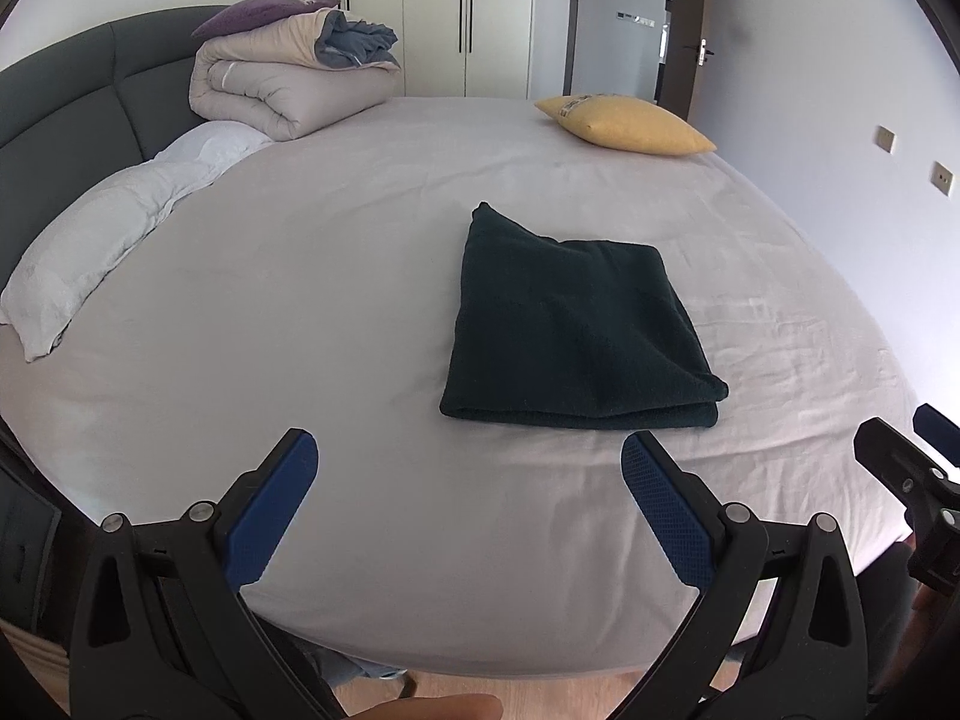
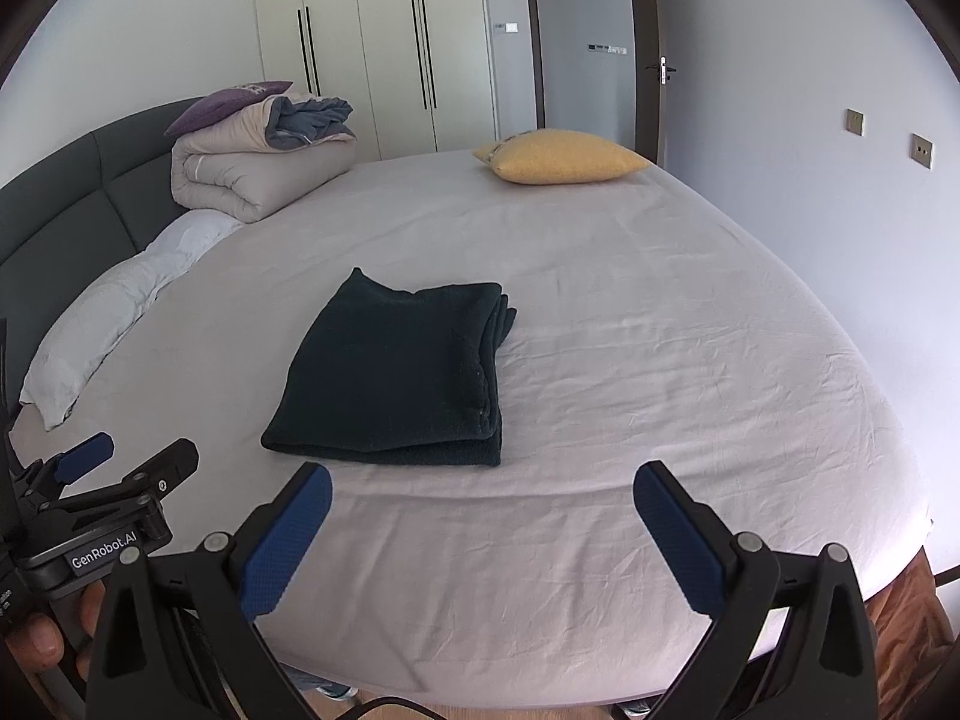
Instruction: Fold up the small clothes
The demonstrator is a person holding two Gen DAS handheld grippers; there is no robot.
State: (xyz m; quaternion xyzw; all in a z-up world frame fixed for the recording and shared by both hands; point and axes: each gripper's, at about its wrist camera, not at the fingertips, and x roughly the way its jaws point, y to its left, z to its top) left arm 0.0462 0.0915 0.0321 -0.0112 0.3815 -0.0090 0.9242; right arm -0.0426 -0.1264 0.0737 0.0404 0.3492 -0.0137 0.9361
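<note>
Dark green garment (image 1: 576, 324), folded into a compact layered rectangle, lies flat mid-bed on the grey sheet (image 1: 360, 312), well short of the yellow cushion (image 1: 630, 123). Left gripper (image 1: 469, 483) and right gripper (image 2: 483, 507) hover before its near edge, jaws spread and empty, suggesting folding is complete.

The bed sheet (image 1: 336, 276) lay bare on every side of the folded dark garment (image 1: 570, 324), open to a gripper. Obstacles sat well apart: the yellow pillow (image 1: 630, 123) at the far edge, the rolled duvet (image 1: 282, 90) and white pillow (image 1: 102, 240) by the headboard.
</note>
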